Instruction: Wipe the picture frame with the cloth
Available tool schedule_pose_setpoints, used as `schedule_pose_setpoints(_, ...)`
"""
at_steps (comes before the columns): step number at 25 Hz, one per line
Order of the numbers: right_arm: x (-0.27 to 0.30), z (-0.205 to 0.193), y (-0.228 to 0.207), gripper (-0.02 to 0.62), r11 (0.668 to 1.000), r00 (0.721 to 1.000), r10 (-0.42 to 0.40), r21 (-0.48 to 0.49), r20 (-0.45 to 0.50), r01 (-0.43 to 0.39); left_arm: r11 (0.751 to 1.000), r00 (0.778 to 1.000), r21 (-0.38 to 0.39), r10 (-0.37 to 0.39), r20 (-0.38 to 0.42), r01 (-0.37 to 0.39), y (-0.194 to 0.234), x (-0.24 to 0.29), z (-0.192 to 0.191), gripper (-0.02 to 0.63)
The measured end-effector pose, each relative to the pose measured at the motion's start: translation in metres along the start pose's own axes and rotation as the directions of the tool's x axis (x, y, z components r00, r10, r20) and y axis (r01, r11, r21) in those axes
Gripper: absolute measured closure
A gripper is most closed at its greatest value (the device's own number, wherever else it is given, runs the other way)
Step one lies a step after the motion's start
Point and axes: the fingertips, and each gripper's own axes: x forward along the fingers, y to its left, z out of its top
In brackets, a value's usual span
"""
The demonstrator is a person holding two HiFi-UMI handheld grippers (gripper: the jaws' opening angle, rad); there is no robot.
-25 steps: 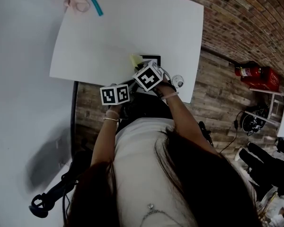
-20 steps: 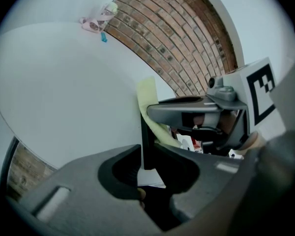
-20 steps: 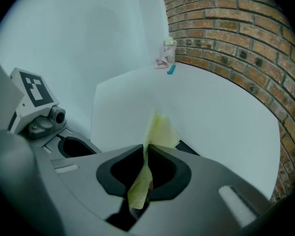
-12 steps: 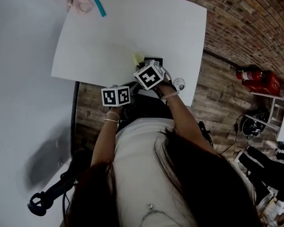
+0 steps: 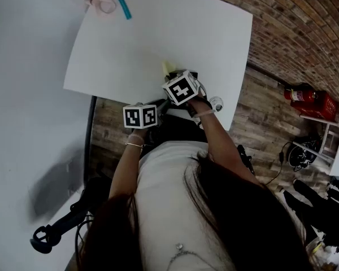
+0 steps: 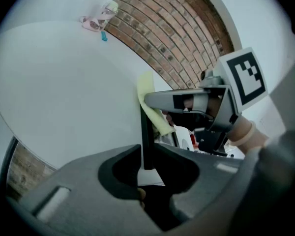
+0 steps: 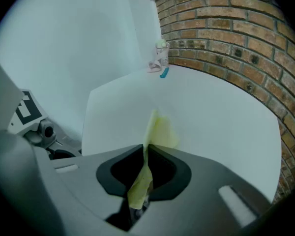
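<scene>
The black picture frame (image 5: 187, 74) stands at the white table's (image 5: 158, 33) near edge, mostly hidden behind my right gripper's marker cube. In the left gripper view the frame's dark edge (image 6: 146, 136) runs upright between the jaws of my left gripper (image 6: 146, 157), which is shut on it. My right gripper (image 7: 146, 157) is shut on a pale yellow cloth (image 7: 160, 131). The cloth (image 6: 152, 104) hangs against the frame's top edge, under the right gripper (image 6: 187, 102). In the head view the cloth (image 5: 168, 68) pokes out just beyond that gripper.
A pink object (image 5: 101, 1) and a teal stick (image 5: 124, 7) lie at the table's far left corner. A small round white thing (image 5: 214, 102) sits near the table's front edge. A brick wall (image 7: 226, 28) borders the table; a red fire extinguisher (image 5: 308, 97) lies on the floor.
The head view has drifted slightly. My right gripper's cube now covers more of the frame than a second ago. The left gripper has stayed put.
</scene>
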Motion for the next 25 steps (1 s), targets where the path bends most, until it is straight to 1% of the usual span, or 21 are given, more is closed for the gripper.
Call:
schedule_pose_setpoints(4,0.001,0.002,-0.005,0.559,1.000,1.000,-0.006,0.012,0.007,0.006,1.000,1.000,-0.003,0.002,0.003,-0.002,0.000,0.001,0.001,0.526)
schedule_pose_setpoints(8,0.006,-0.006,-0.003,0.559,0.998,1.000,0.019,0.063,-0.013,-0.018,1.000,1.000,-0.006,0.005,0.005,-0.005,0.000,0.000,0.001,0.526)
schedule_pose_setpoints(12,0.007,0.000,-0.014,0.558,0.998,1.000,-0.014,0.059,0.010,0.013,1.000,1.000,-0.009,0.007,0.005,-0.007,0.000,0.001,0.001,0.526)
schedule_pose_setpoints(15,0.007,0.003,-0.015,0.558,0.998,1.000,-0.008,0.070,0.015,0.007,1.000,1.000,-0.010,0.009,0.005,-0.009,0.000,0.001,0.001,0.526)
schedule_pose_setpoints(19,0.007,0.009,-0.020,0.558,0.997,0.999,-0.020,0.081,0.031,0.018,1.000,1.000,-0.013,0.010,0.006,-0.010,0.000,0.001,0.001,0.526)
schedule_pose_setpoints(22,0.005,0.019,-0.028,0.558,0.996,0.997,-0.060,0.075,0.059,0.055,1.000,1.000,-0.013,0.009,0.004,-0.009,0.000,0.001,0.002,0.526)
schedule_pose_setpoints(25,0.004,0.021,-0.039,0.559,0.991,0.992,-0.110,0.084,0.066,0.105,1.000,1.000,-0.008,0.020,-0.001,-0.020,0.003,0.001,0.001,0.526)
